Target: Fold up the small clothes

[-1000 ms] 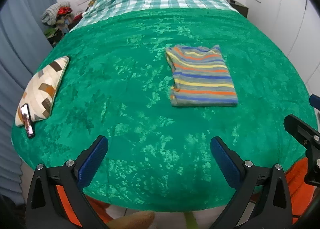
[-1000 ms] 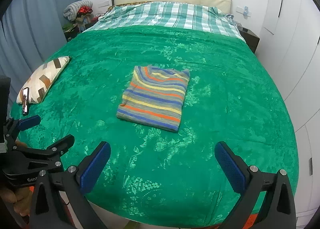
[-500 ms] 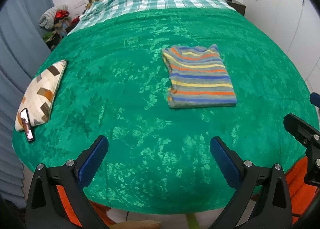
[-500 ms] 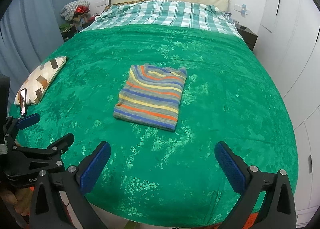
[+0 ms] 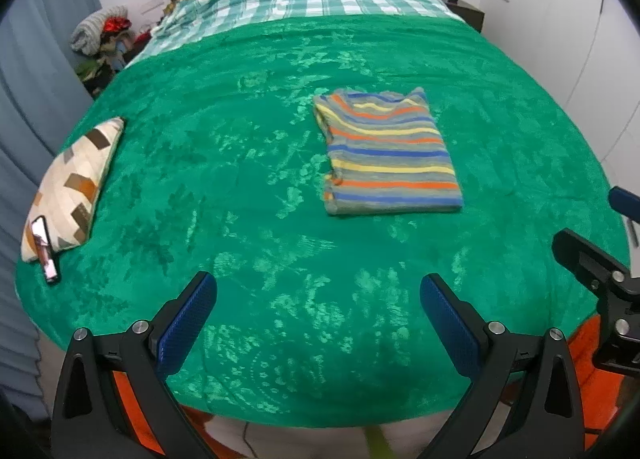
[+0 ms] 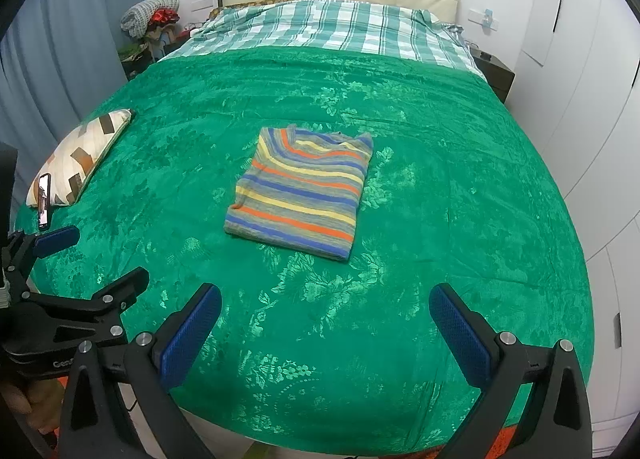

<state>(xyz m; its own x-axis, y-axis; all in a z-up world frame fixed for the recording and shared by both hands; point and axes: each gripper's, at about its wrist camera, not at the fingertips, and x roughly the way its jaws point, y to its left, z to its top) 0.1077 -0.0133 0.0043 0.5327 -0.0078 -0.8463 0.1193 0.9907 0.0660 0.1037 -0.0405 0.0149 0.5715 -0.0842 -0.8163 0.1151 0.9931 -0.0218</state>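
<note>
Legible writing: only a partial mark, "Gen", on the black body of your left gripper (image 6: 60, 251) where it shows at the left edge of the right wrist view; the rest of the word is cut off. No other readable label appears on any item.

Your left gripper (image 5: 318, 315) has its blue-padded fingers (image 5: 186, 323) spread wide, with nothing between them and no contact with the green blanket (image 5: 240, 179). Your right gripper (image 6: 326, 329) is likewise spread wide, its pads (image 6: 460, 339) holding nothing and hanging over the near end of the bed.

The striped shirt (image 5: 388, 151) lies folded into a neat rectangle, flat on the green blanket near the middle of the bed, well apart from both grippers. In the right wrist view the striped shirt (image 6: 302, 191) sits ahead and slightly left of centre.

A patterned cushion (image 5: 76, 183) rests at the left edge of the blanket, with a phone (image 5: 44, 255) leaning against its near end. A checked sheet (image 6: 332, 27) covers the head of the bed.
</note>
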